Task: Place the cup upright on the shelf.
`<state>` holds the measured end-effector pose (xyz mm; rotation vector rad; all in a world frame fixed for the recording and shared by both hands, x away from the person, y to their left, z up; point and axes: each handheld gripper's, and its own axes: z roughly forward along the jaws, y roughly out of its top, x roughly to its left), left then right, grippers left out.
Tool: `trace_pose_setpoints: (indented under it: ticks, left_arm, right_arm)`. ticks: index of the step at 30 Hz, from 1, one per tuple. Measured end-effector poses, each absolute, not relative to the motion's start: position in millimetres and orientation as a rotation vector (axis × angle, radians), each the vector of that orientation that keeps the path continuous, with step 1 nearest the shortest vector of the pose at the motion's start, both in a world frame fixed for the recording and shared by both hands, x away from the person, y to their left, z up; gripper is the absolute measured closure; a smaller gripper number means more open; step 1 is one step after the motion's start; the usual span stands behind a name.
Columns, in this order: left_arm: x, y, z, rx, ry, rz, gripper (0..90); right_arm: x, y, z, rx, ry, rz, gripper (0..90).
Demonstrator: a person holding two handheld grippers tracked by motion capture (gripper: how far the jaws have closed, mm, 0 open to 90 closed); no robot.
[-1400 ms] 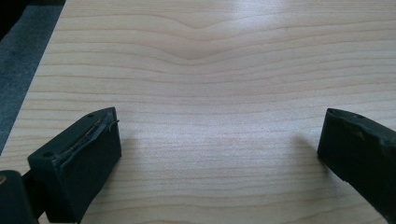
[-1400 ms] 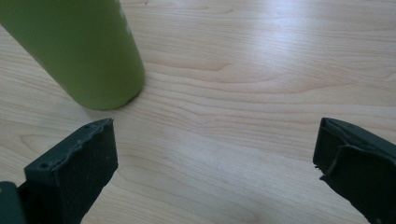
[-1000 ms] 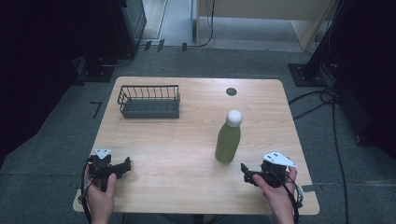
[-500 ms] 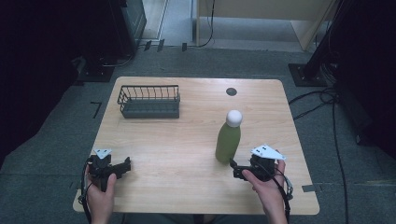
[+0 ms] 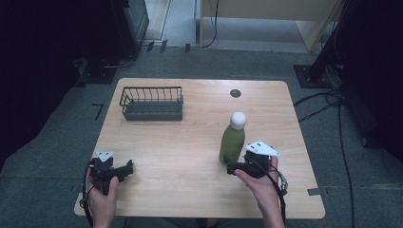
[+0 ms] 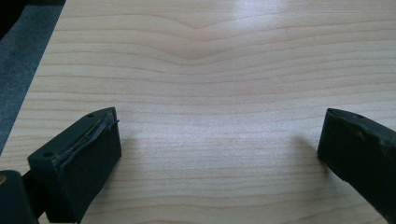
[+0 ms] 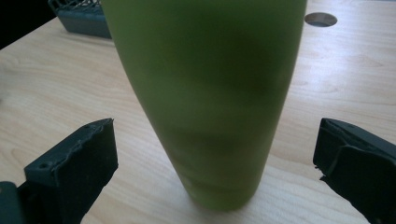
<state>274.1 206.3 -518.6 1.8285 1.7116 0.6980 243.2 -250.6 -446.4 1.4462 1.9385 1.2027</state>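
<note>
A green bottle (image 5: 232, 141) with a white cap (image 5: 238, 119) stands upright right of the table's middle. My right gripper (image 5: 231, 164) is at its base, open, its jaws wide apart. In the right gripper view the bottle (image 7: 210, 93) stands just ahead, between the two jaws, touching neither. Near the front left corner my left gripper (image 5: 126, 168) is held low over the wood, open. The left gripper view has bare table (image 6: 210, 84) between its jaws.
A dark wire basket (image 5: 152, 102) stands at the back left of the table, also visible far off in the right gripper view (image 7: 79, 16). A round cable hole (image 5: 235, 93) lies at the back centre. The floor drops away past the table (image 5: 190, 137) edges.
My right gripper has moved left and forward toward the bottle's base, closing in on it. The left gripper has stayed where it was.
</note>
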Motion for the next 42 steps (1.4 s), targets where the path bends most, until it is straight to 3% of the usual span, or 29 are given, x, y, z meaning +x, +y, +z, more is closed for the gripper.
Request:
trace_pose_setpoints:
  ticks: [6,14,42]
  left_arm:
    - [274,206,-519,1.829,1.711,0.698,0.0]
    - [274,206,-519,1.828,1.712,0.698,0.0]
    - [274,206,-519,1.829,1.711,0.698,0.0]
  right_arm:
    - [251,-244,-441,1.465,1.858,1.241,0.8]
    - [257,-238,-434,1.46,1.767,1.279,12.4]
    - [267,-223,-428,1.397,1.799,1.179,20.5]
